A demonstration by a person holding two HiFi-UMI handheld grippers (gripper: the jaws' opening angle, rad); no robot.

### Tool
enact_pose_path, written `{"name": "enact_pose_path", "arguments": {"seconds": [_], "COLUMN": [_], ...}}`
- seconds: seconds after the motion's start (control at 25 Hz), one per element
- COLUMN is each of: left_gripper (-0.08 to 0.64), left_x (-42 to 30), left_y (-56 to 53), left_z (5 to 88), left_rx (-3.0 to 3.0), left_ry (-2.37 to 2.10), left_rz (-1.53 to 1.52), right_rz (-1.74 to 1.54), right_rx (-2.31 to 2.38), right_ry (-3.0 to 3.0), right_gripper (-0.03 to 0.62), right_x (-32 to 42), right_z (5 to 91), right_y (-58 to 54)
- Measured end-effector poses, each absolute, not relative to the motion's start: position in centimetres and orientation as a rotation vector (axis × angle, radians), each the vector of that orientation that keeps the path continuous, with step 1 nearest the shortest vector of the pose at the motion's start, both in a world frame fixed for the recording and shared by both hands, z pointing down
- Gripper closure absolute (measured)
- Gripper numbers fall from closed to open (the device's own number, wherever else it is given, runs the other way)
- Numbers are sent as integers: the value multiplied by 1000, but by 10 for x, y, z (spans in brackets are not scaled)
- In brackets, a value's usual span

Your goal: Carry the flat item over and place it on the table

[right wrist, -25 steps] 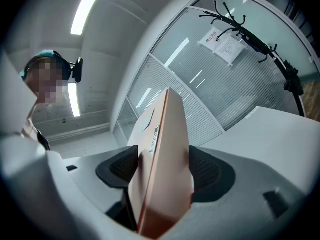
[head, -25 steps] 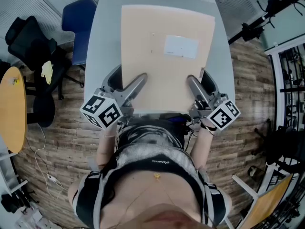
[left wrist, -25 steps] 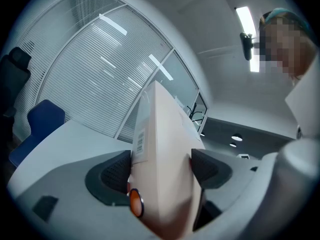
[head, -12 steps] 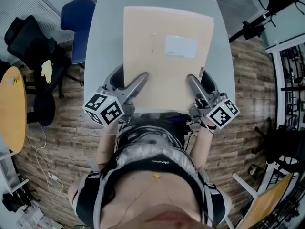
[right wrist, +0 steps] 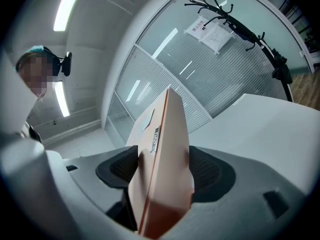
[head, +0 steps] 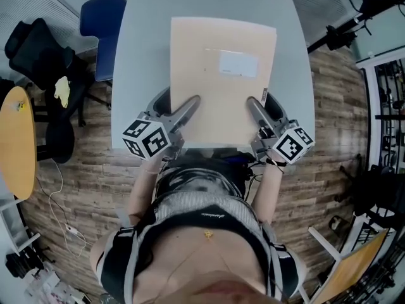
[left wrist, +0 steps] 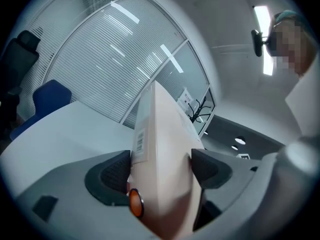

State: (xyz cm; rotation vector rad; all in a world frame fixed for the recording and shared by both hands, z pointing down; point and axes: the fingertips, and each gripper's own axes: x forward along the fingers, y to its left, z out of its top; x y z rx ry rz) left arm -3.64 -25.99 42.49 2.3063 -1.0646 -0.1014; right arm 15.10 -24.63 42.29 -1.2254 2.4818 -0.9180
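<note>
A flat tan cardboard box (head: 218, 90) with a white label (head: 238, 63) lies level over the grey table (head: 142, 56), its near edge by the table's near edge. My left gripper (head: 174, 104) is shut on the box's near left edge and my right gripper (head: 266, 107) on its near right edge. In the left gripper view the box (left wrist: 165, 144) fills the gap of the left gripper (left wrist: 161, 168), both pads pressed on it. The right gripper view shows the same box (right wrist: 162, 149) clamped in the right gripper (right wrist: 162, 170). Whether the box's underside touches the table I cannot tell.
A blue chair (head: 104, 27) stands at the table's far left and a black chair (head: 35, 52) further left. A round wooden table (head: 16, 144) is at the left edge. A black stand (head: 351, 24) and metal frames (head: 386, 100) are on the right. Cables (head: 63, 227) lie on the wood floor.
The box has moved away from the head camera and looks smaller, further onto the table. Both grippers went with it, still clamped on its near edge.
</note>
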Motion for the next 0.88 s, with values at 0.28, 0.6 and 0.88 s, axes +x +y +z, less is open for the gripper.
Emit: {"name": "enact_pose_path", "arguments": {"seconds": [0.28, 0.6, 0.88], "left_gripper": [189, 189, 189], "left_x": [-32, -26, -25], "left_y": [-265, -276, -279], "left_z": [470, 525, 572], "left_rx": [2230, 2142, 2053], "left_ry": [-1060, -1024, -1001], "left_rz": [-60, 3, 67], "right_rz": [-1021, -1158, -1301], "right_rx": [-1238, -1266, -1261], "right_ry": [2492, 2458, 2410], "right_gripper": [290, 288, 291], "right_x": [154, 160, 163], "right_z": [467, 519, 564], "right_y": [-255, -265, -268]}}
